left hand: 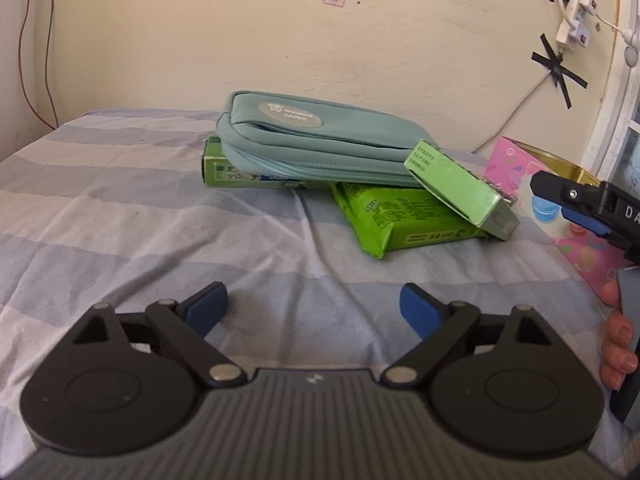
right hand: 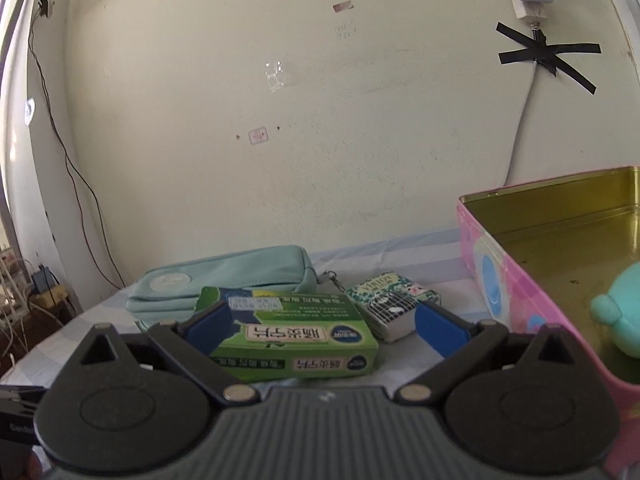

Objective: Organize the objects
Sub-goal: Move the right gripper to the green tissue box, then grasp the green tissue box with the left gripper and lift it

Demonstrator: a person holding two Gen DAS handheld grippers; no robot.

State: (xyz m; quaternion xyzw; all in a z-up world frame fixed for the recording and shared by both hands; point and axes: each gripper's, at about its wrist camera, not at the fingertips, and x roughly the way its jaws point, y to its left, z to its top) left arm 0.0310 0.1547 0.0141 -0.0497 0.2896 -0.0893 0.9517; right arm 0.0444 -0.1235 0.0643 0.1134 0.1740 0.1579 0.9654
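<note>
Green box (left hand: 224, 170): mostly hidden under the pouch (left hand: 320, 140).
Teal toy (right hand: 618, 308): cut off by the right edge.
Pouch logo: unreadable.

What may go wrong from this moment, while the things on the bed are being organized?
1. The light green box leans tilted on the pouch and the wipes pack; a small nudge may make it slide off.
2. The pouch lies over a green carton; pulling that carton out first may upset the pile.
</note>
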